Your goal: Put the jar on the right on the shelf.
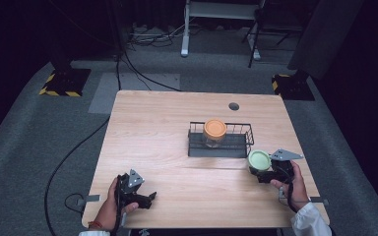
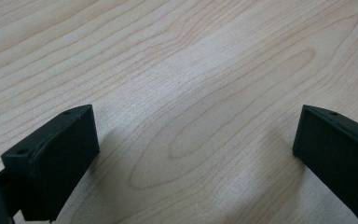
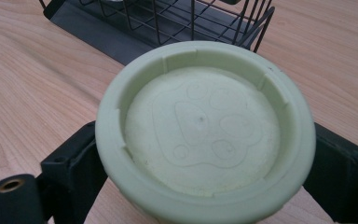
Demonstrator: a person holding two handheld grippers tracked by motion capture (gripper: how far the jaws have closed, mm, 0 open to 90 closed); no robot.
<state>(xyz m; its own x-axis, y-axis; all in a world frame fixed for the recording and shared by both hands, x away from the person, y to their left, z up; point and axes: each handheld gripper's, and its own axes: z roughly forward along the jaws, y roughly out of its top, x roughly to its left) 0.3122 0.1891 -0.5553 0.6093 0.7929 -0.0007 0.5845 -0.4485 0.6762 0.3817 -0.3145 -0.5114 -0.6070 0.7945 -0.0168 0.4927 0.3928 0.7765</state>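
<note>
Green-lidded jar is clamped at its sides by right tongs — judged light, rigid, smooth; left tongs are held wide, empty.

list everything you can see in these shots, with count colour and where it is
green-lidded jar: 1, pale green lid, between the right gripper's jaws just right of the basket's front corner
orange-lidded jar: 1, clear body with orange lid, standing inside the basket
wire basket: 1, black, on the table right of centre
table: 1, light wood, a small dark round hole near its far edge
floor cables: several, black, on the grey carpet beyond and left of the table
weighted bases: 2, black with yellow stripes, on the floor off the table's far corners
left gripper: 1, black, jaws apart over bare wood at the near left
right gripper: 1, black, at the near right, closed on the green-lidded jar
</note>
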